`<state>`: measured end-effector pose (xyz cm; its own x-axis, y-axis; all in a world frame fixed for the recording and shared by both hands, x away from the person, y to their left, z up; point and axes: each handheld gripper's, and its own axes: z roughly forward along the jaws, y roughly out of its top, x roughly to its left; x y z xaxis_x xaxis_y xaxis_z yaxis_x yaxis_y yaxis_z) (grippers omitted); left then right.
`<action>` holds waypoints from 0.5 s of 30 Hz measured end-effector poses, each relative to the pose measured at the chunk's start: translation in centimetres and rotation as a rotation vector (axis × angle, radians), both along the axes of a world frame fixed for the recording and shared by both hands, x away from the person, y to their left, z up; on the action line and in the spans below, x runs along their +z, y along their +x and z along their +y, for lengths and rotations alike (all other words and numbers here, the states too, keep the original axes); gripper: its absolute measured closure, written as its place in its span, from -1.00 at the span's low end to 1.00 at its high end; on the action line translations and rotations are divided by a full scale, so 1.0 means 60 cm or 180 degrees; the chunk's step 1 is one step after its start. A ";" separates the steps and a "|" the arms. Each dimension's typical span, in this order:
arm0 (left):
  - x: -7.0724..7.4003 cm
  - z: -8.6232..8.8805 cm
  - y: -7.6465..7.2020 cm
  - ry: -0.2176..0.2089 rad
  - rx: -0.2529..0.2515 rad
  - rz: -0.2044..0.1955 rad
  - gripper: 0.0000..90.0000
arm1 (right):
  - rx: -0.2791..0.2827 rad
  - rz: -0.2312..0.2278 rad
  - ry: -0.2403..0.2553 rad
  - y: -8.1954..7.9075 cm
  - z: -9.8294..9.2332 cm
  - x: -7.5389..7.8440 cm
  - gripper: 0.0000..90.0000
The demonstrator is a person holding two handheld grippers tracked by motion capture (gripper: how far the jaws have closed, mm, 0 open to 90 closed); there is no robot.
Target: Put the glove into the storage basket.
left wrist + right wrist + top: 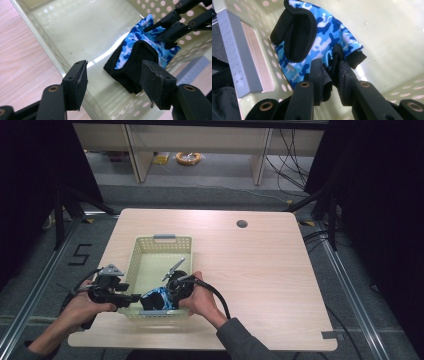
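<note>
A blue camouflage glove (pixel 322 47) is pinched at its edge between the jaws of the right gripper (pixel 331 75), inside the pale perforated basket (pixel 150 247) at its near end. The left gripper (pixel 113 82) is held with jaws apart and nothing gripped, just above the basket's near-left rim, close beside the glove.

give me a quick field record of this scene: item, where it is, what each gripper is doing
item: blue camouflage glove with black trim
container: pale perforated basket on the wooden table
glove place: inside the basket, at its near end
right gripper: shut on a fold of the glove
left gripper: open, jaws apart above the basket's near edge, glove beyond them, not gripped
</note>
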<state>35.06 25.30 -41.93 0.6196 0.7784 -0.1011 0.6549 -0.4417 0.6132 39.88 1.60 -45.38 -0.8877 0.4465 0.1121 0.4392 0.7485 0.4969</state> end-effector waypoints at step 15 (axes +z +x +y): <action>0.013 -0.028 -0.016 -0.0162 0.0007 -0.0129 -0.22 | -0.0078 -0.0250 0.0157 -0.003 -0.016 0.043 0.23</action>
<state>34.10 23.63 -41.17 0.6224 0.7741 -0.1155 0.6299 -0.4078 0.6610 39.68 0.62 -42.82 -0.8835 0.4638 0.0651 0.4154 0.7117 0.5665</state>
